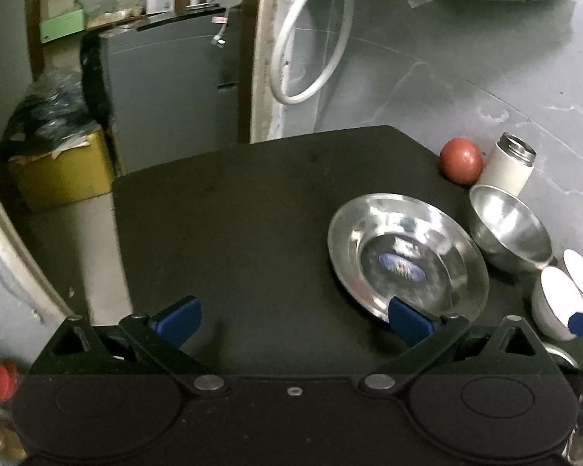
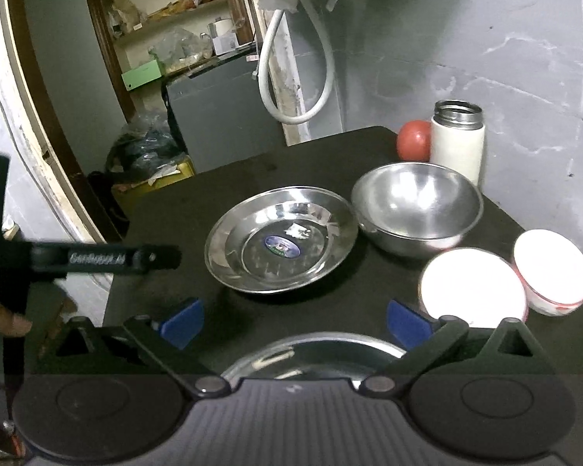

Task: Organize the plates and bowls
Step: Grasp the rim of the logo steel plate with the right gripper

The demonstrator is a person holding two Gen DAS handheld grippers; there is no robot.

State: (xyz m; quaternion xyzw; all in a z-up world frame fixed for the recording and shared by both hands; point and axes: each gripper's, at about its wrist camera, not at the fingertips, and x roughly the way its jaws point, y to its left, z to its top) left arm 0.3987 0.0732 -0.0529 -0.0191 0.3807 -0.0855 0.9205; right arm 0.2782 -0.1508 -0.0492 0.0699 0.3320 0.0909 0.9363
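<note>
The steel plate point(image 2: 281, 239) is lying flat near the middle of the black table point(image 2: 229, 186), and everything else is taking its place from it. The steel bowl point(image 2: 416, 206) is sitting just to the plate's right with the rims touching or nearly so. Two white bowls point(image 2: 472, 287) are standing side by side nearer the camera than that steel bowl, to the plate's right. A second steel plate point(image 2: 311, 353) is lying nearer the camera than the first, right under the right gripper point(image 2: 295, 324). The dishes appear to be waiting, unstacked, to be nested by kind.

The right gripper is hanging wide open over that near plate, its blue pads point(image 2: 182, 322) grasping nothing. The left gripper point(image 1: 295, 320) is likewise spread wide and empty, one pad overlapping the plate's point(image 1: 408, 256) near rim in view; whether it is touching, I cannot tell.

Behind the steel bowl a white flask point(image 2: 458, 139) is standing upright, open-topped, with a red ball point(image 2: 412, 139) just beside it. Beyond the plate, the table is ending against a grey wall point(image 2: 505, 58), where a white hose point(image 2: 287, 77) is looping down. A grey cabinet point(image 2: 217, 116) and cluttered shelves point(image 2: 167, 7) are sitting farther off to the plate's left.
</note>
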